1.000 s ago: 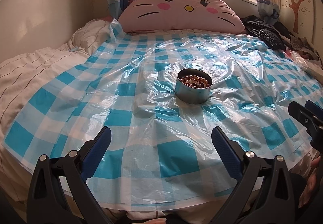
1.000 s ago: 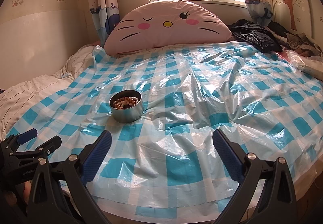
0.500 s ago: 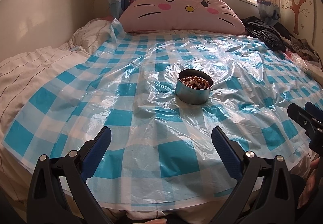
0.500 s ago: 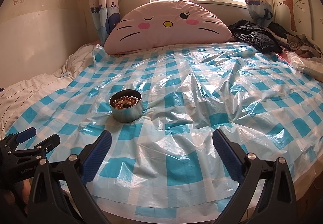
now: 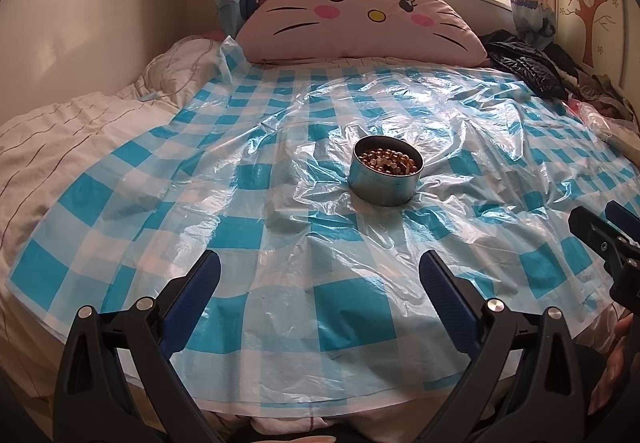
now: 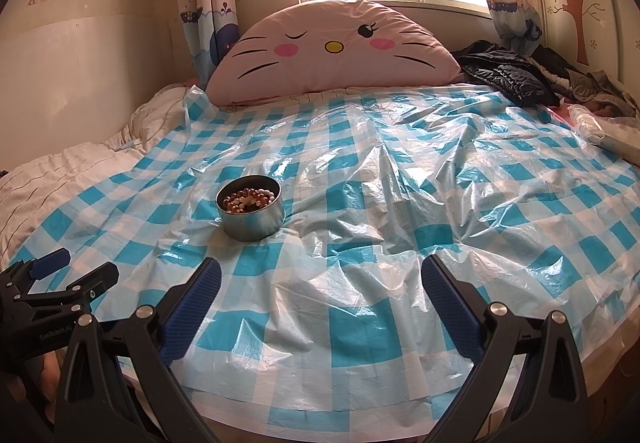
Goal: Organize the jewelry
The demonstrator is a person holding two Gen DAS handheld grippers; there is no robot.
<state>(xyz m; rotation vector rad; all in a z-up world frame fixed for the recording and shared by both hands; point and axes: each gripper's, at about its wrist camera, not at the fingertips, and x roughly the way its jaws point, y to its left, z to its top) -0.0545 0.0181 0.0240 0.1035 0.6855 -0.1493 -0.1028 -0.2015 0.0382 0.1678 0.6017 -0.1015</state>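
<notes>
A round metal tin [image 5: 385, 183] holding brown and white beads [image 5: 388, 161] stands on a blue-and-white checked plastic sheet [image 5: 280, 307] spread over a bed. It also shows in the right wrist view [image 6: 250, 216], left of centre. My left gripper [image 5: 320, 275] is open and empty, near the bed's front edge, well short of the tin. My right gripper [image 6: 321, 277] is open and empty, to the right of the tin. Each gripper shows at the edge of the other's view: the right gripper [image 5: 600, 227] and the left gripper [image 6: 68, 275].
A large pink cat-face pillow [image 5: 360, 19] leans at the head of the bed under a window. Black clothing [image 6: 504, 77] and a plastic bag [image 6: 600, 131] lie at the far right. Striped white bedding [image 5: 80, 139] lies to the left, by a wall.
Both grippers stay open and nearly still. The left wrist view has shifted very slightly; the tin has not moved.
</notes>
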